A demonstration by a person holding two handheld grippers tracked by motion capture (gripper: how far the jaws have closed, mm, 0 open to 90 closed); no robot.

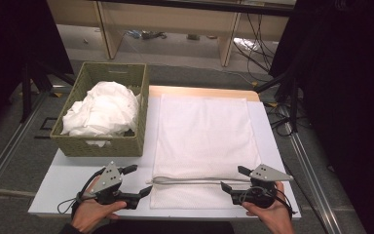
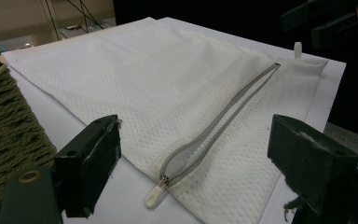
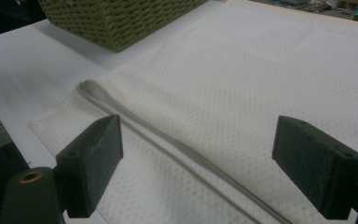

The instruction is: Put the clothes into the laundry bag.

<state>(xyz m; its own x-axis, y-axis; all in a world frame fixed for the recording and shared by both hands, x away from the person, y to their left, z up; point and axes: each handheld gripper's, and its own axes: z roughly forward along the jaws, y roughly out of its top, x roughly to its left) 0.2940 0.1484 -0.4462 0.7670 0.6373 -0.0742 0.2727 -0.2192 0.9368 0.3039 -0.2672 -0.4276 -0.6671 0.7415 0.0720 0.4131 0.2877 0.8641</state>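
Observation:
A white mesh laundry bag [image 1: 202,136] lies flat on the white table [image 1: 68,180], and its grey zipper [image 1: 195,181] runs along the near end. In the left gripper view the zipper [image 2: 223,119] gapes slightly, with its white pull tab [image 2: 154,198] at the bag's near corner. My left gripper [image 1: 141,179] hovers open just left of that end, its jaws [image 2: 200,163] standing either side of the pull with nothing between them. At the zipper's other end my right gripper [image 1: 233,178] is open too. Its jaws [image 3: 205,163] straddle the zipper line [image 3: 168,140] without touching it.
A woven green basket [image 1: 102,144] holding crumpled white cloth [image 1: 102,109] stands at the table's left, close beside the bag. The basket's wall [image 2: 4,126] is right next to my left gripper. Beyond the table are floor, cables and wooden furniture legs.

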